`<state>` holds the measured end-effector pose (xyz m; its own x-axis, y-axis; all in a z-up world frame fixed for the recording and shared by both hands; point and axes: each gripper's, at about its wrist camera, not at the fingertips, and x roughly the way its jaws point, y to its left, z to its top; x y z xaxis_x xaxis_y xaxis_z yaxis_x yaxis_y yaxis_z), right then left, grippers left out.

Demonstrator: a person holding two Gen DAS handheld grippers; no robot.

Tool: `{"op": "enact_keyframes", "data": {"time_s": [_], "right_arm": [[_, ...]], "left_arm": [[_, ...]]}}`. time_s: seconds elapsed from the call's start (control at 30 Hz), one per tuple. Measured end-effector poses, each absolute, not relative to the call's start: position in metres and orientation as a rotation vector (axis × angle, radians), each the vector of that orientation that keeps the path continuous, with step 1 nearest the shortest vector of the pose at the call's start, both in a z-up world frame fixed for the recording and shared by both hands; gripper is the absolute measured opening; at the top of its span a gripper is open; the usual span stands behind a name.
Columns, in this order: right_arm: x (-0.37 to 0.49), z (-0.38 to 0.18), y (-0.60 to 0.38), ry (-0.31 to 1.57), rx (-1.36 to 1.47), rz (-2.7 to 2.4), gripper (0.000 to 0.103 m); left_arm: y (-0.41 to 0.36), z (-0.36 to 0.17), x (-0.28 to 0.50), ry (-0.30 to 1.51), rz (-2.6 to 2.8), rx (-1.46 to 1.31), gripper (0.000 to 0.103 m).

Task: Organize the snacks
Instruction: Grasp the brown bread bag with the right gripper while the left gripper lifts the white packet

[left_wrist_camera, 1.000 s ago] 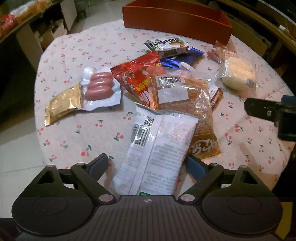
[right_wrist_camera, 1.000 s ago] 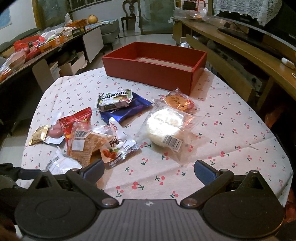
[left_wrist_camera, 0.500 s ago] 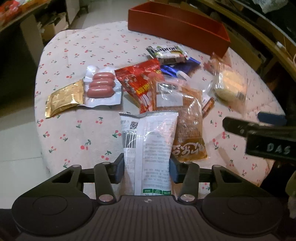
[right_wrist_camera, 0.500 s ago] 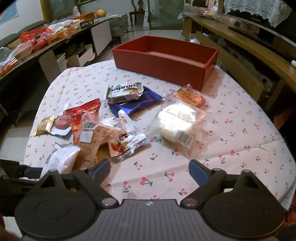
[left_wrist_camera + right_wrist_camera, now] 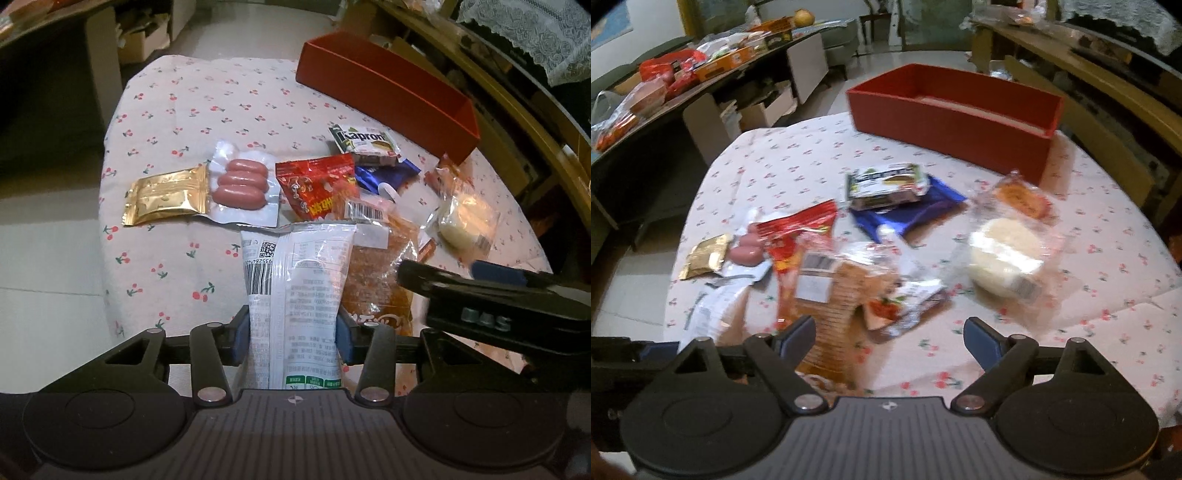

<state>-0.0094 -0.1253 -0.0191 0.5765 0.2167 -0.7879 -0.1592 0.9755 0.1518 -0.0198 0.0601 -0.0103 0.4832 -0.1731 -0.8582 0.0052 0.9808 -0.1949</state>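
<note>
My left gripper (image 5: 293, 334): fingers have just been closing and now clamp the lower end of the white snack packet (image 5: 297, 273), which stands up between them off the tabletop (image 5: 177, 122). Beyond its top edge lie the sausage pack (image 5: 242, 188) and gold pouch (image 5: 166, 195). My right gripper (image 5: 889, 338): fingers spread wide, nothing between them, hanging above the brown cracker bag (image 5: 842, 295). Red box (image 5: 955, 122) far ahead of both.
</note>
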Motion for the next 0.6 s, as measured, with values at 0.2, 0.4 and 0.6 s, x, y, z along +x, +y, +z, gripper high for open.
{"op": "enact_keyframes", "data": {"time_s": [0.2,0.4,0.6], "right_arm": [[0.006,-0.028,-0.101,0.98,0.077,0.269,0.093],[0.019,-0.044,-0.071,1.028,0.004,0.301,0.093],[0.016,-0.048,-0.084,1.008,-0.062,0.315,0.055]], "left_arm": [[0.067,-0.013,-0.024,1.076,-0.125,-0.208,0.053],[0.071,-0.025,-0.024,1.123,-0.094,-0.209,0.052],[0.063,-0.029,-0.022,1.132,-0.108,-0.184,0.053]]}}
